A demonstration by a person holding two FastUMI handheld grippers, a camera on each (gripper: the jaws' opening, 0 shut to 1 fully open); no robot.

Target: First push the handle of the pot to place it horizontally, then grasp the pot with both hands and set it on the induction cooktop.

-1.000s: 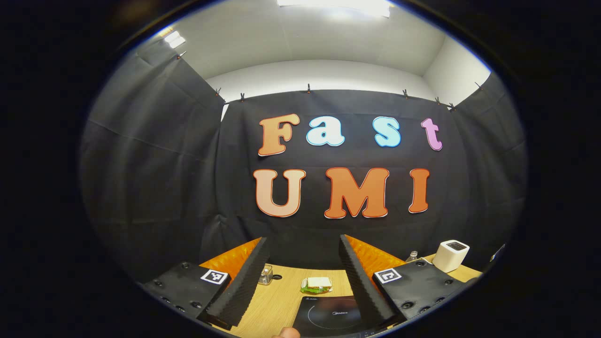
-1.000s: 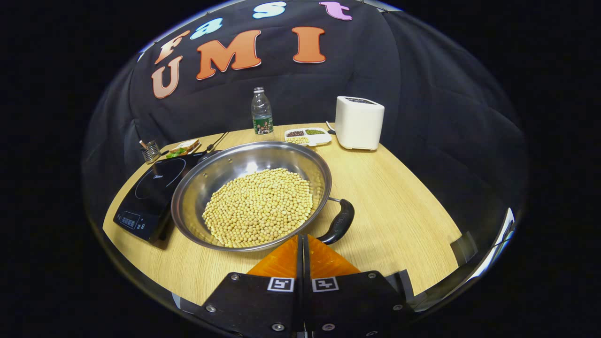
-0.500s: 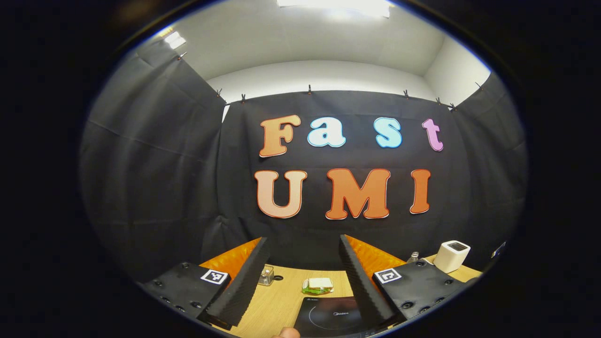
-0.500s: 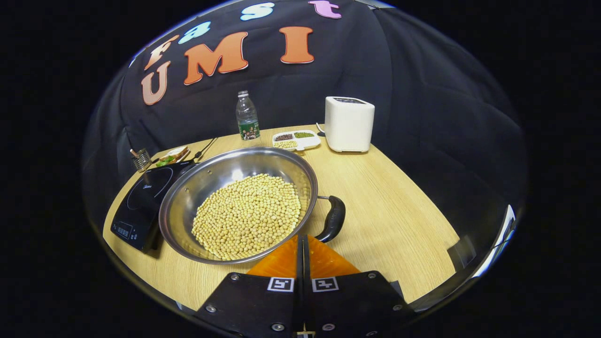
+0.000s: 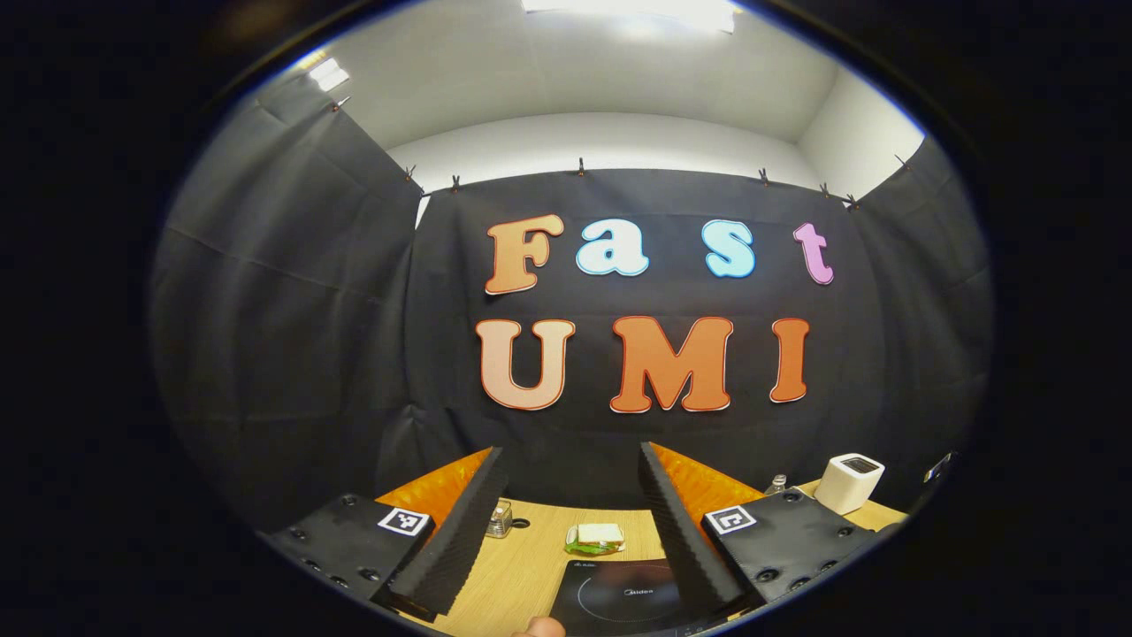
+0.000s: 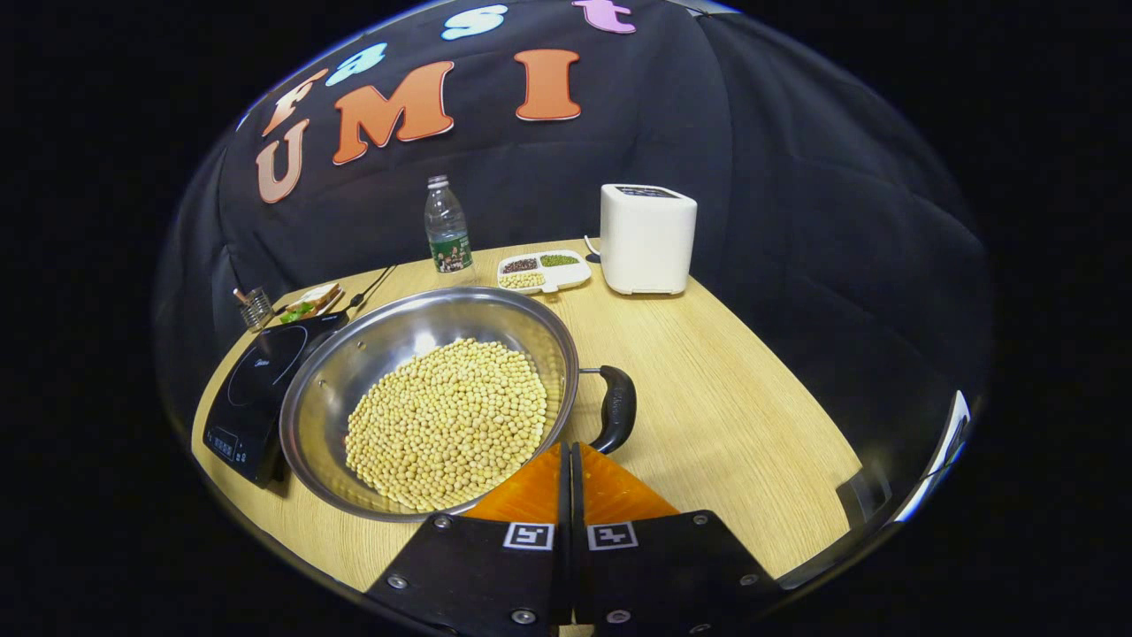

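Black cloth walls [image 5: 292,336], white ceiling with bright light panel [image 5: 632,11], wooden table [image 6: 734,398].

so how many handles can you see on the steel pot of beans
1: a black loop handle on the steel pot's right side, just ahead of the right gripper. A second may be hidden at the far left rim.

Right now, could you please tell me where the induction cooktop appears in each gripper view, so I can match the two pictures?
Left gripper view: the induction cooktop lies at the bottom centre, between the open gripper's fingers.
Right gripper view: the induction cooktop sits at the left, beside the pot.
Shared landmark: the white box appliance at the table's back.
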